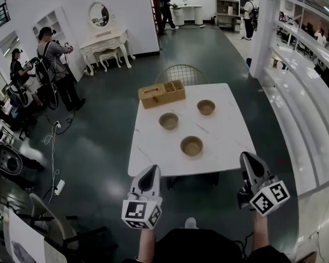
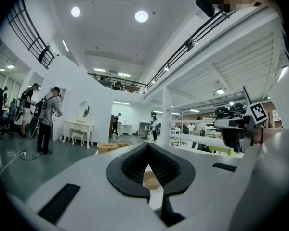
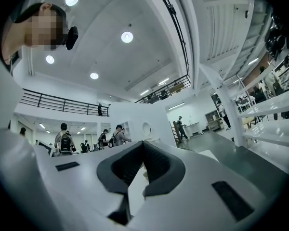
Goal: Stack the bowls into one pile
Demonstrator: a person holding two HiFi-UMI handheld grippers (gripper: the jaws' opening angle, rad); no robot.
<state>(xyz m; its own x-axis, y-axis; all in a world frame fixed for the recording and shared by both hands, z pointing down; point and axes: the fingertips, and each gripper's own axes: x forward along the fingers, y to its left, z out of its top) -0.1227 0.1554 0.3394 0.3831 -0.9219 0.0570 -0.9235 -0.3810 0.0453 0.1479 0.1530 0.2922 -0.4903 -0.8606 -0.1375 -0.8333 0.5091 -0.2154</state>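
Three wooden bowls stand apart on a white table (image 1: 148,158): one at the back right (image 1: 206,107), one in the middle (image 1: 169,121), one nearest me (image 1: 192,146). Both grippers hang short of the table's near edge, pointing level toward it. My left gripper (image 1: 153,169) is shut and empty near the front left corner. My right gripper (image 1: 246,156) is shut and empty off the front right corner. In the left gripper view the jaw tips (image 2: 148,147) meet, and a bowl (image 2: 152,180) shows through the slit below them. The right gripper view shows the tips (image 3: 143,143) closed too.
A wooden box (image 1: 162,93) sits at the table's back left. A wire chair (image 1: 181,74) stands behind the table. People with equipment (image 1: 55,64) and floor cables (image 1: 52,147) are at the left. A white column (image 1: 266,26) and railing line the right.
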